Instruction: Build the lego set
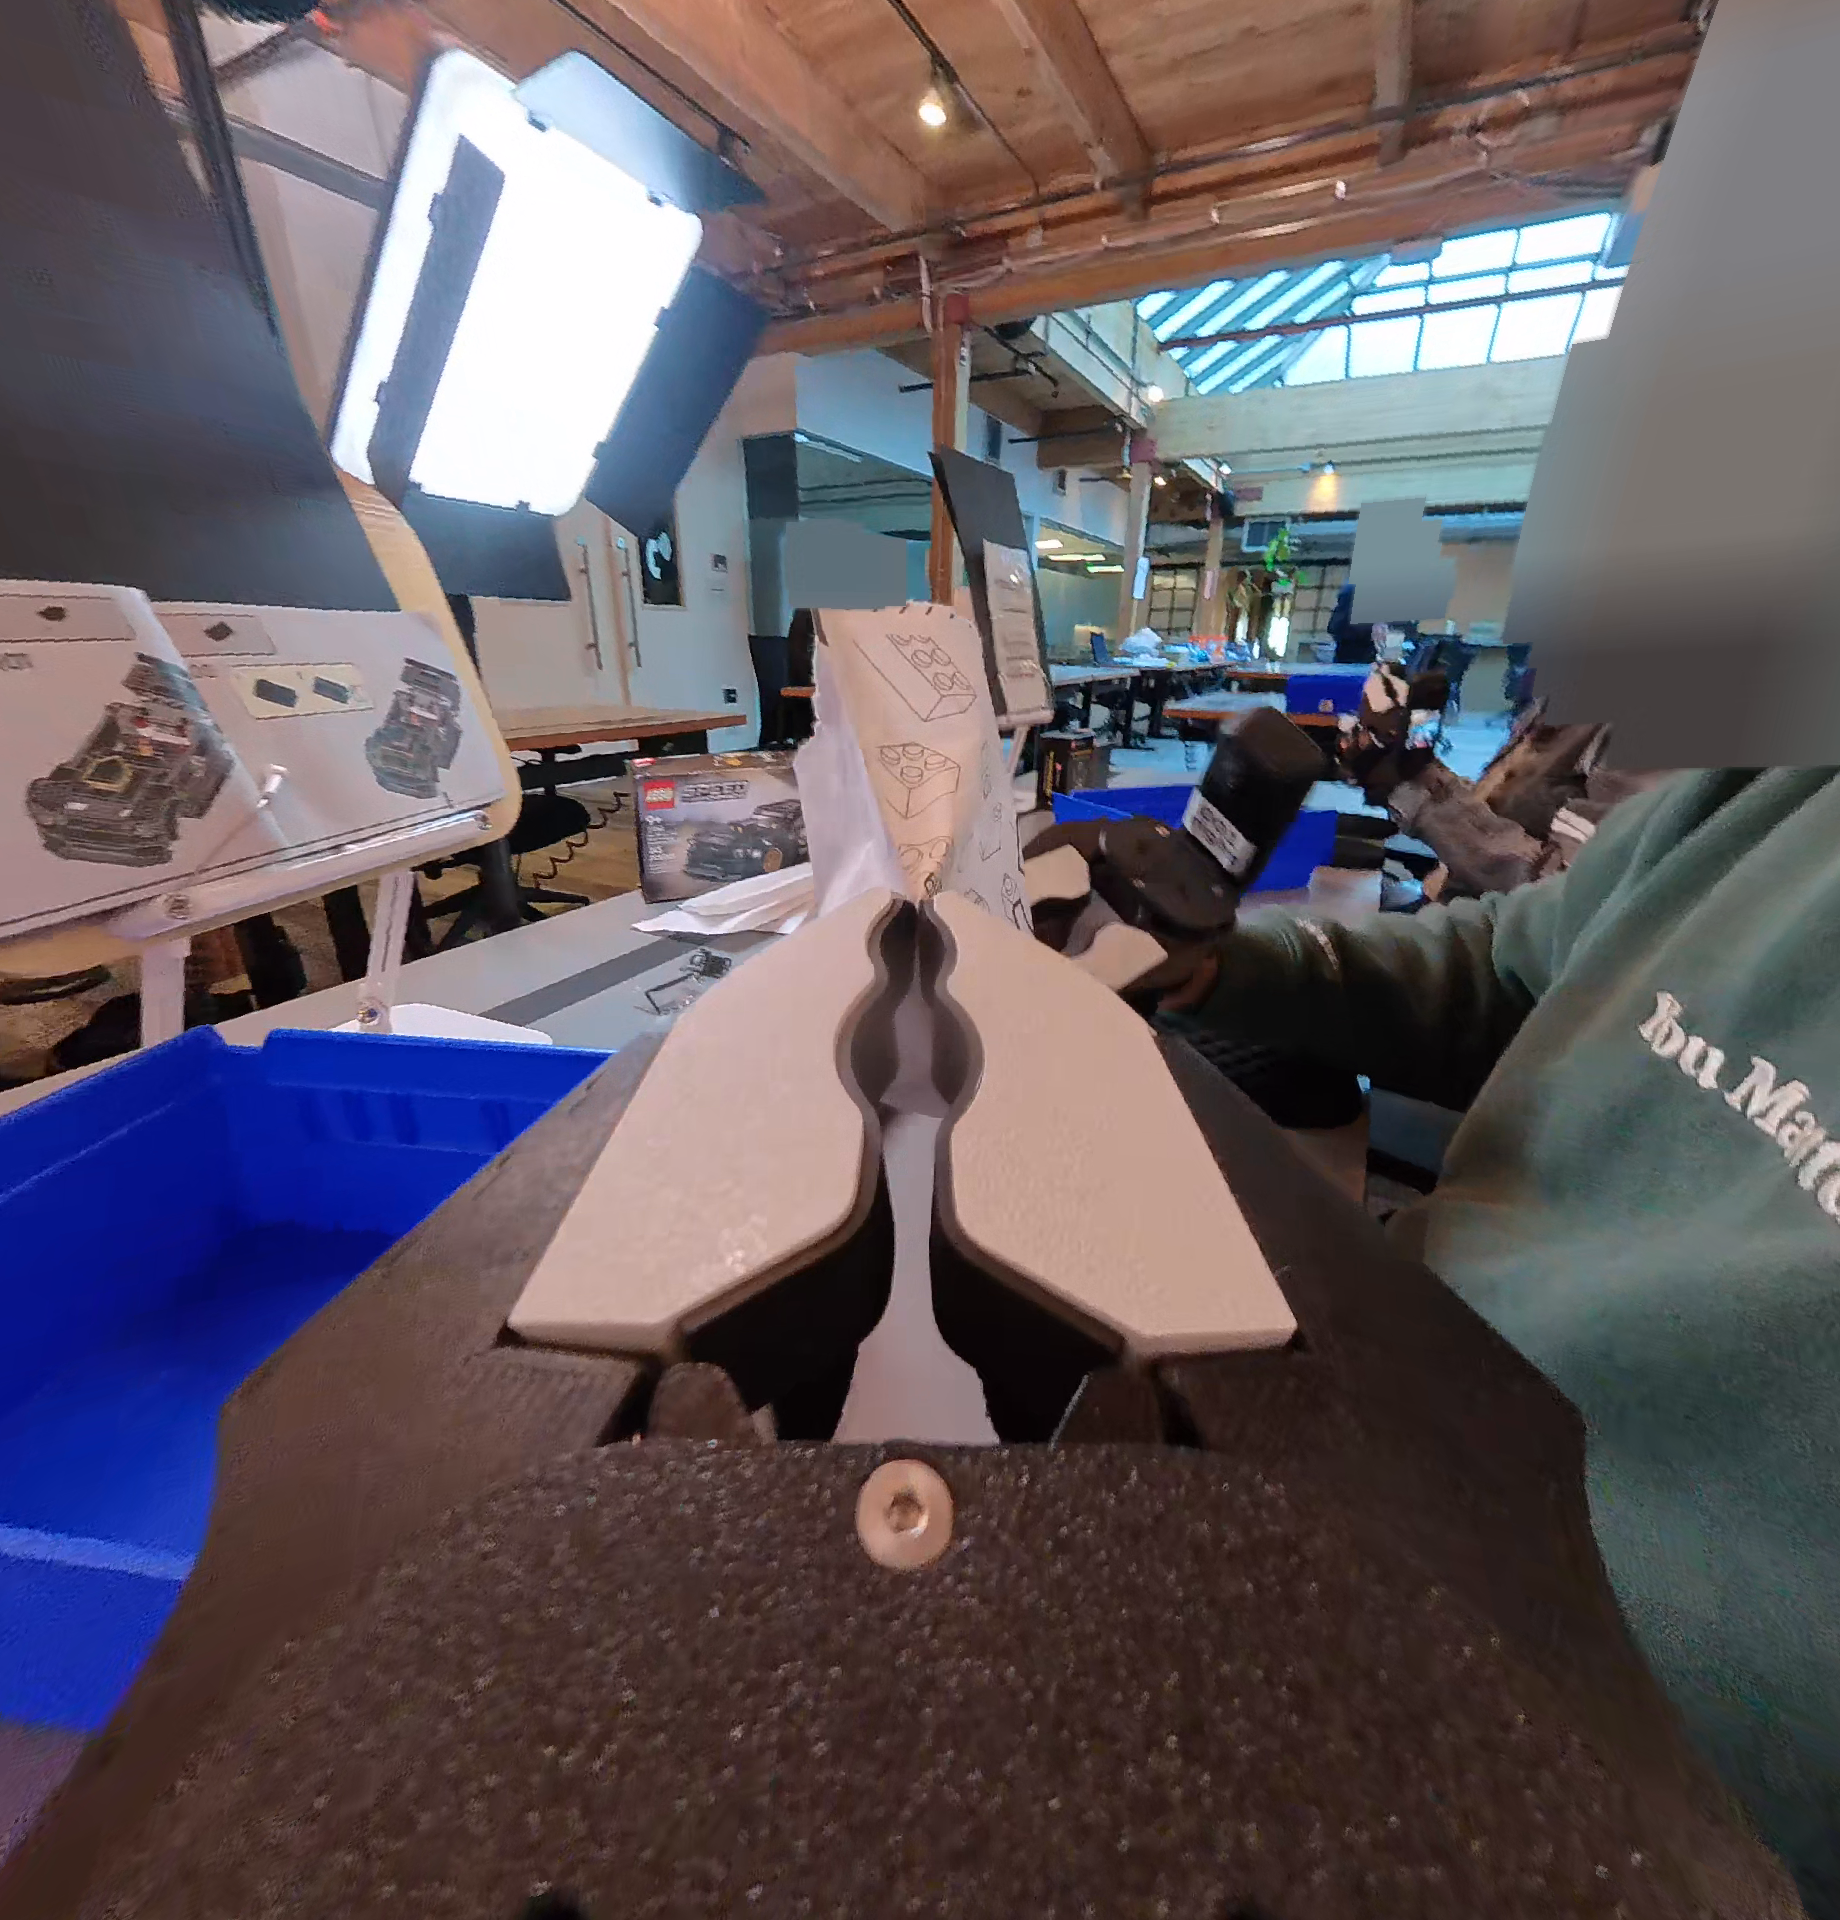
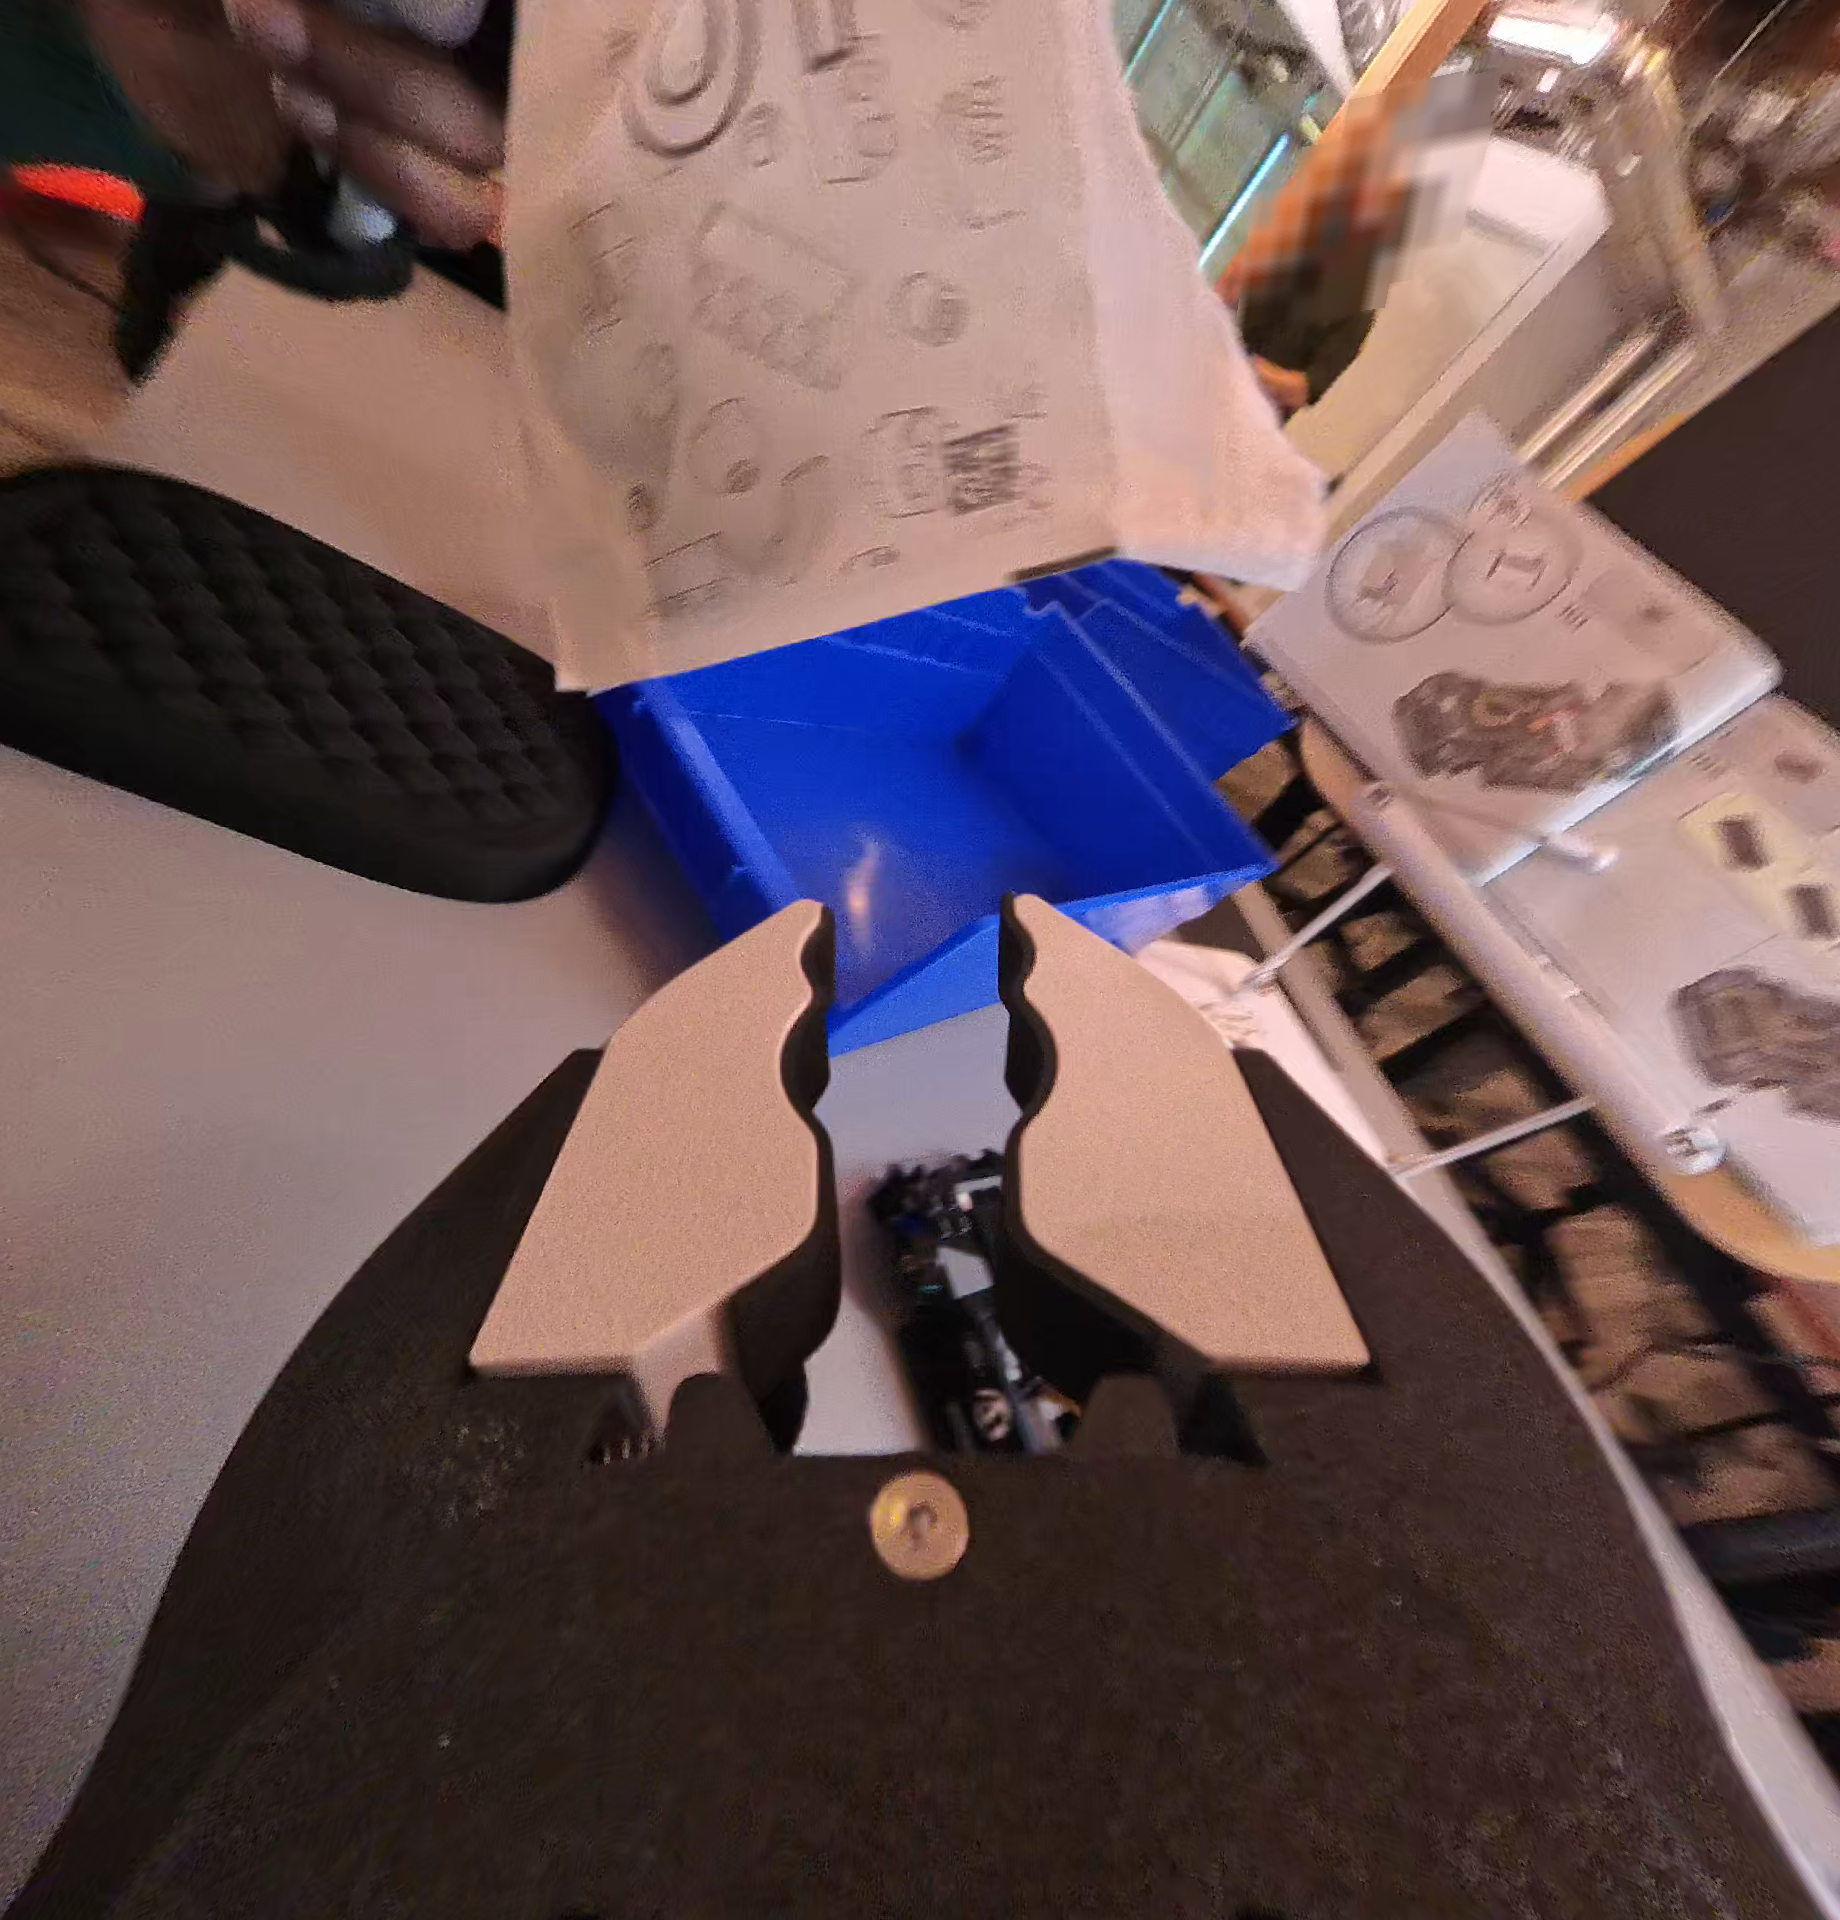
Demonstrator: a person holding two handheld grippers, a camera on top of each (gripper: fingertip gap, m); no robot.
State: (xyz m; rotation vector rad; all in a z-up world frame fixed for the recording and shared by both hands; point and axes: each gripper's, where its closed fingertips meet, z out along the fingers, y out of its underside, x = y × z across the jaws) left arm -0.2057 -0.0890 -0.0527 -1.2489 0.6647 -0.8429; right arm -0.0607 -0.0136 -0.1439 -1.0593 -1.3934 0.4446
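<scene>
My left gripper (image 1: 916, 914) is shut on the bottom edge of a white paper bag (image 1: 911, 748) printed with brick drawings, and holds it upright above the table. The same bag (image 2: 843, 312) hangs over the blue bin (image 2: 895, 790) in the right wrist view. My right gripper (image 2: 911, 914) is open and empty, with its fingers pointing at the blue bin. A dark, partly built lego car (image 2: 957, 1299) lies on the white table below the right gripper. The right gripper's black body (image 1: 1186, 852) also shows in the left wrist view, just right of the bag.
A blue bin (image 1: 168, 1247) stands at the left. An instruction booklet (image 1: 199, 748) sits on a white stand; it also shows in the right wrist view (image 2: 1581, 748). The lego box (image 1: 718, 831) stands on the table behind. A black textured pad (image 2: 251, 675) lies left. A green sleeve (image 1: 1622, 1039) is at the right. The grippers' ends are close to 20 cm from one another.
</scene>
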